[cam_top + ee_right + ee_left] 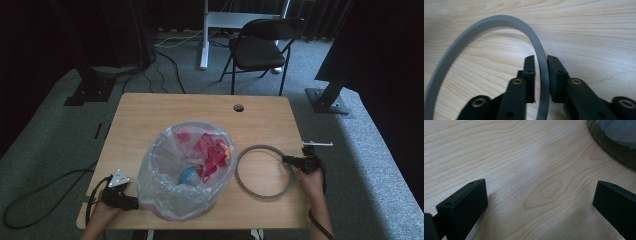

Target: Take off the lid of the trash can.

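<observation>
A small bin lined with a clear plastic bag (187, 170) stands on the wooden table (150, 115), holding red and pink scraps and something blue. To its right a grey ring (262, 171) lies flat on the table. My right gripper (287, 160) is at the ring's right side. In the right gripper view the ring's band (474, 30) runs between the pads of the right gripper (541, 62), with a thin gap on one side. My left gripper (134, 202) rests at the bin's lower left. It is open wide over bare wood (540, 200), beside the bin's base (616, 142).
A cable hole (238, 107) sits near the table's far edge. A black folding chair (260, 47) and a white desk leg (204, 35) stand beyond the table on grey carpet. Cables trail on the floor at the left.
</observation>
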